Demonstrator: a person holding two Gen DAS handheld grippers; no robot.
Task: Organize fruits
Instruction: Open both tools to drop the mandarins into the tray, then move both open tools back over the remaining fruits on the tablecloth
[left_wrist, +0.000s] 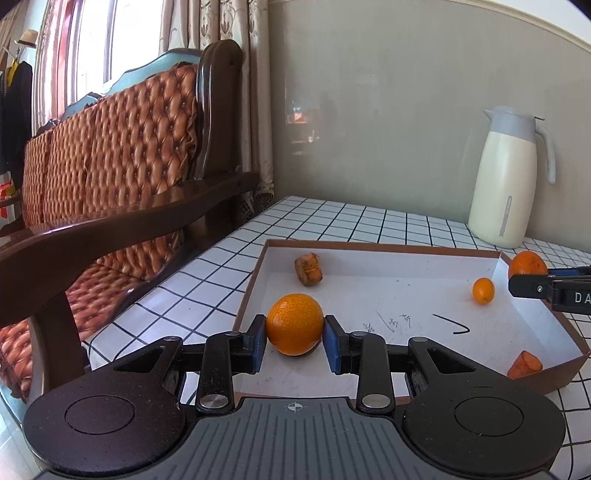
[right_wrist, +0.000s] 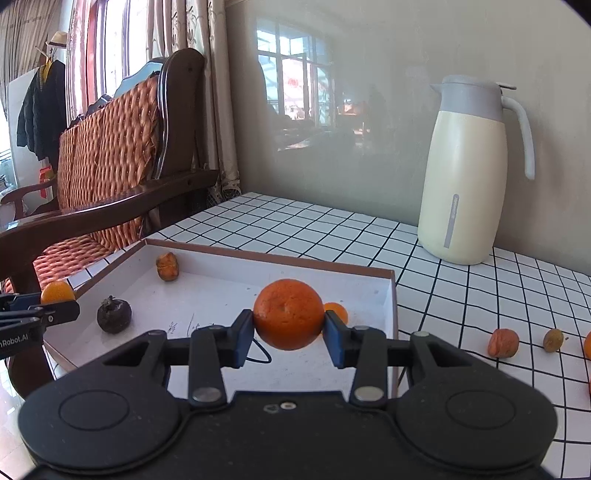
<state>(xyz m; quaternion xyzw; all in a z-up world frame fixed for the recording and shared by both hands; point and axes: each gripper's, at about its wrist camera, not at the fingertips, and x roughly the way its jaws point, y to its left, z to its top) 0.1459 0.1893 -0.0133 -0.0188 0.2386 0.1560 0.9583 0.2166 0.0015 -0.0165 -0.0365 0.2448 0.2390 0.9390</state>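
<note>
Left gripper (left_wrist: 294, 338): my blue pads clamp an orange (left_wrist: 294, 324) on both sides, low over the near left corner of the tray (left_wrist: 436, 250).
Right gripper (right_wrist: 289, 328): clamped on a second orange (right_wrist: 288, 314), held above the tray's right half, clear of its floor.
Tray contents: a small kumquat (left_wrist: 483, 290) near the right wall; a brown-orange piece (left_wrist: 308, 268) at the far left; a dark shrivelled fruit (right_wrist: 114, 315) near my left gripper.
Outside the tray: an orange wedge (left_wrist: 524, 364) on the worktop (right_wrist: 461, 295) against the tray's front right corner; a wrinkled orange fruit (right_wrist: 503, 343) and a small brownish one (right_wrist: 553, 340) further right.
Obstructions: the tray's raised walls; a cream jug (right_wrist: 467, 173) upright by the wall, well apart.
Surroundings: a padded wooden bench (left_wrist: 110, 155) along the worktop's left edge.
</note>
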